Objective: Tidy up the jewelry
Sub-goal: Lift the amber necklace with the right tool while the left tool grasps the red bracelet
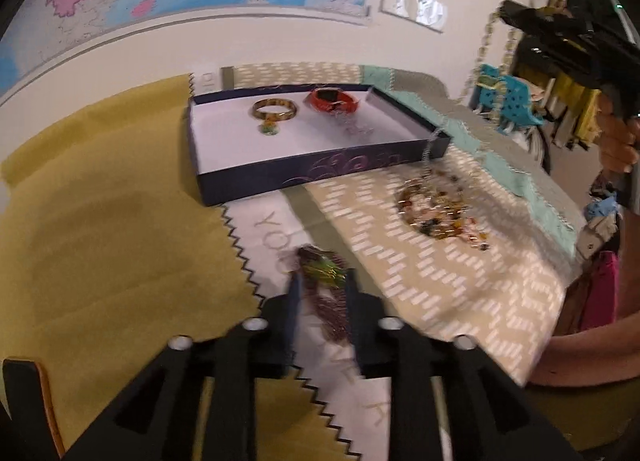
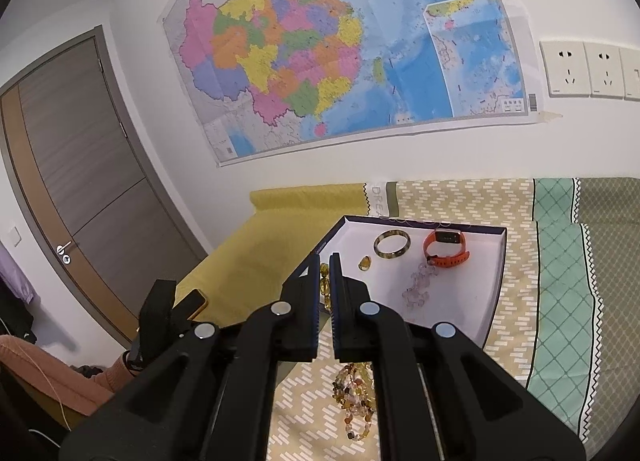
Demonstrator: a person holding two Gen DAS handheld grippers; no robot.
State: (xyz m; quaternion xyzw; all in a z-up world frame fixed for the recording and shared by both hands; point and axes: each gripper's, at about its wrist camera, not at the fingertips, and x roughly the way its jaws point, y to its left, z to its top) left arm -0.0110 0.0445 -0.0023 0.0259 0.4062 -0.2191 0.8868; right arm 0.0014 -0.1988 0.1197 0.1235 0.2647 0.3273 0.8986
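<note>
Shallow dark-blue cardboard box [image 2: 498,261], white inside, on a patchwork cloth [image 2: 556,301]: holds an amber bangle [image 2: 392,246], an orange wristwatch [image 2: 446,249], a small amber pendant [image 2: 365,262] and a pale bead strand [image 2: 418,285]. Left hand-held gripper [image 1: 322,293]: jaws drawn in around a purple beaded strand with a green ornament [image 1: 326,289] lying on the cloth, contact uncertain through blur. Right hand-held gripper [image 2: 325,261]: clamped on a multicoloured amber bead necklace [image 2: 354,393], which hangs beside the box.

A patchwork bedcover [image 1: 420,273] carries a shallow navy box [image 1: 320,169] and bead necklaces [image 1: 440,209].
</note>
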